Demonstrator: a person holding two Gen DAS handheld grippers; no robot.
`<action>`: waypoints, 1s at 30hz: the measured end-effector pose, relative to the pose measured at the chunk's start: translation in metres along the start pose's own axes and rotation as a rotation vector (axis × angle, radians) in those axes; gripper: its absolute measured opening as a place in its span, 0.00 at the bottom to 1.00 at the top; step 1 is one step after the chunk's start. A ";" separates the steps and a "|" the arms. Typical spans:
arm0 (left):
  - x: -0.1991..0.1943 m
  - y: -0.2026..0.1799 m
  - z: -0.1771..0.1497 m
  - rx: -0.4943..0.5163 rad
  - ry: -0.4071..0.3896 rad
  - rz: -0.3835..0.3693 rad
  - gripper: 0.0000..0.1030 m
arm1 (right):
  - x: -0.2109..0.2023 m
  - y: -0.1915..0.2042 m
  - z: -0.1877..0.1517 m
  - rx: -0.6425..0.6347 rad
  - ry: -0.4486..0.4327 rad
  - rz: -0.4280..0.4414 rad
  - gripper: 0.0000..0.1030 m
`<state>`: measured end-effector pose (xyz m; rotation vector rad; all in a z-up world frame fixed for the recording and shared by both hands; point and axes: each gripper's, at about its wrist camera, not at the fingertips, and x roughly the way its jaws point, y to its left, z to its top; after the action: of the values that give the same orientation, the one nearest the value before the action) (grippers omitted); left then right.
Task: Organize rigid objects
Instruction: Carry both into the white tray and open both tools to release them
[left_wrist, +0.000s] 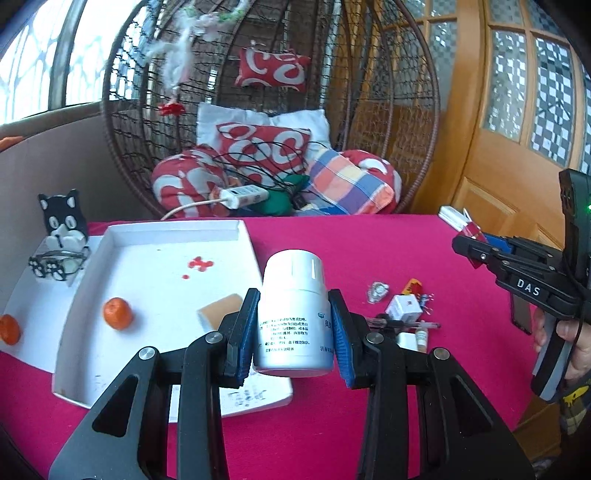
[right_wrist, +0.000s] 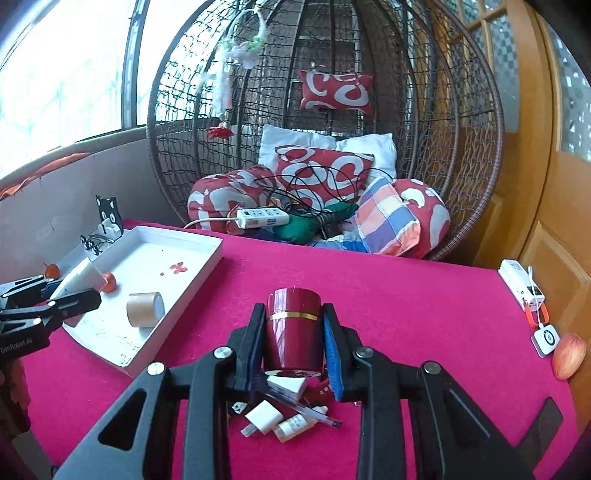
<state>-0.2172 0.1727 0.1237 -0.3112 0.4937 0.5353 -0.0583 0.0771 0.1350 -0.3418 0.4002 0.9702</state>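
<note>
- White plastic medicine bottle with printed text (left_wrist: 293, 317) is clamped between the blue-padded jaws of the left gripper (left_wrist: 294, 325); it is held upright, off the magenta cloth of the desk (left_wrist: 369, 251).
- Just left of those jaws and beyond them lies a shallow white cardboard tray (left_wrist: 110, 332); its near right corner sits under the left jaw.
- Inside the tray, left of the left jaw, are a small orange tangerine (left_wrist: 118, 314) and a roll of tan packing tape (left_wrist: 221, 310), the tape partly hidden behind the jaw.
- Further left, outside the tray, a second tangerine (left_wrist: 9, 329) rests on a flat white sheet, with a black-and-white cat-shaped holder carrying dark-rimmed glasses (left_wrist: 61, 243) behind it.
- Right of the left jaws, on the cloth, sits a clutter of small things: a small white cardboard box (left_wrist: 404, 308), a slim pen (left_wrist: 406, 325) and a small silvery trinket (left_wrist: 377, 291).
- Dark red glossy cylindrical tin with a gold band (right_wrist: 293, 328) is clamped between the jaws of the right gripper (right_wrist: 294, 343); it stands upright, and whether it touches the cloth cannot be told.
- Below the right jaws, toward the camera, lie a white plug adapter (right_wrist: 264, 417), another small white box and a clear pen.
- Far right of the right jaws, at the desk's edge, are a reddish apple (right_wrist: 569, 356) and a white power bank with an orange cable (right_wrist: 521, 290).
- Beyond both pairs of jaws, behind the desk, hangs a dark wicker egg chair with red-and-white cushions (right_wrist: 325, 170).
</note>
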 end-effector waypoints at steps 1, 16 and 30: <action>-0.002 0.005 0.000 -0.007 -0.003 0.012 0.35 | 0.000 0.003 0.001 -0.005 -0.002 0.003 0.27; -0.022 0.052 -0.009 -0.079 -0.024 0.121 0.35 | 0.004 0.052 0.018 -0.100 -0.009 0.074 0.27; -0.031 0.119 0.002 -0.163 -0.038 0.236 0.35 | 0.023 0.112 0.044 -0.185 -0.004 0.168 0.27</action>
<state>-0.3061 0.2585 0.1236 -0.4003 0.4531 0.8118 -0.1333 0.1725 0.1514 -0.4795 0.3394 1.1764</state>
